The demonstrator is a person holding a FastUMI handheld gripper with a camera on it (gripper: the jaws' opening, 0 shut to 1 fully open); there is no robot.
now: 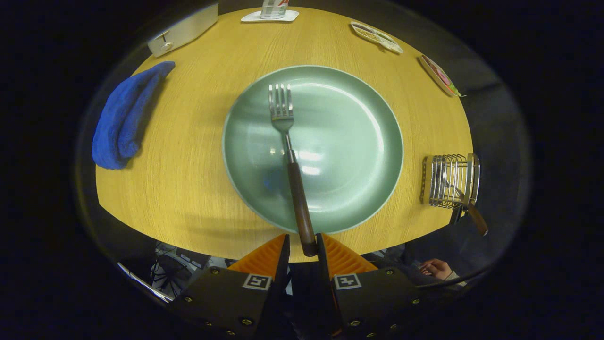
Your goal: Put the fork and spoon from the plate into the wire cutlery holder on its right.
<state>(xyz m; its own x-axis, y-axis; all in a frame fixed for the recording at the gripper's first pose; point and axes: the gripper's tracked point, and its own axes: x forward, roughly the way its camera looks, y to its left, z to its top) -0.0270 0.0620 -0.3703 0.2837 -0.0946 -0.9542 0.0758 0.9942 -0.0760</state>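
Note:
A fork [289,156] with a dark wooden handle lies on the pale green plate [358,141], tines pointing away and the handle end sticking out over the plate's near rim. That handle end sits between the fingers of my gripper [303,250]. It is close against the right finger, with a gap to the left one, so the gripper is narrowly open. To the right of the plate stands the wire cutlery holder [448,182]. The spoon [475,221] is in it, its brown handle poking out toward me.
The round wooden table [188,189] also holds a blue cloth [122,118] left of the plate, and a white box [184,30] and a coaster [270,16] at the back. Two small flat packets [377,37] [439,75] lie at the far right. A person's hand [436,268] shows below the table edge.

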